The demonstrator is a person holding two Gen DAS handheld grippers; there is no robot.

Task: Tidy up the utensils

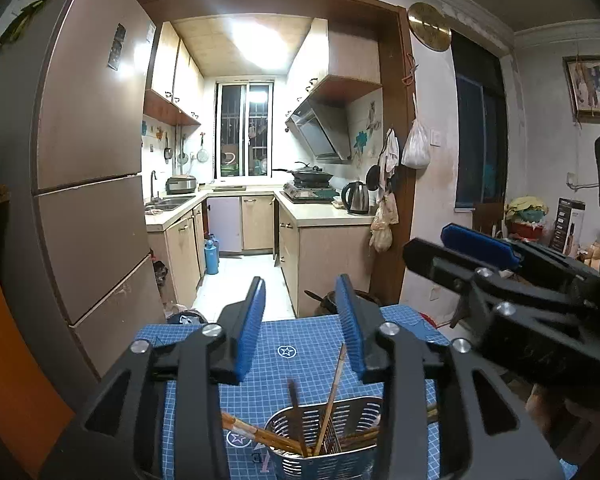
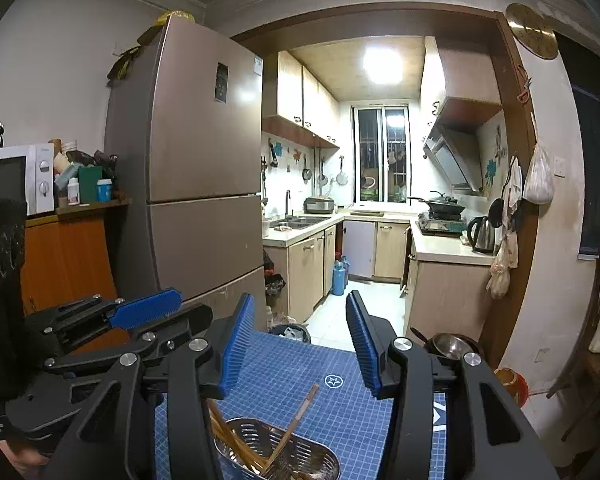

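A perforated metal utensil holder (image 1: 332, 436) stands on the blue grid mat (image 1: 300, 340) just below my left gripper (image 1: 301, 292). Several wooden chopsticks (image 1: 332, 392) lean in it, and some rest over its left rim. The left gripper hangs above it, open, with nothing between its blue pads. The right wrist view shows the same holder (image 2: 300, 454) and chopsticks (image 2: 296, 420) below my right gripper (image 2: 300, 312), also open and empty. Each gripper shows in the other's view: the right one (image 1: 452, 250) at the right, the left one (image 2: 180, 312) at the left.
A tall brown fridge (image 2: 196, 184) stands left of the kitchen doorway beyond the table. A metal bowl (image 2: 450, 346) sits at the table's far right corner. A bin (image 2: 292, 332) is on the floor past the table's far edge. A microwave (image 2: 16, 178) tops an orange cabinet at left.
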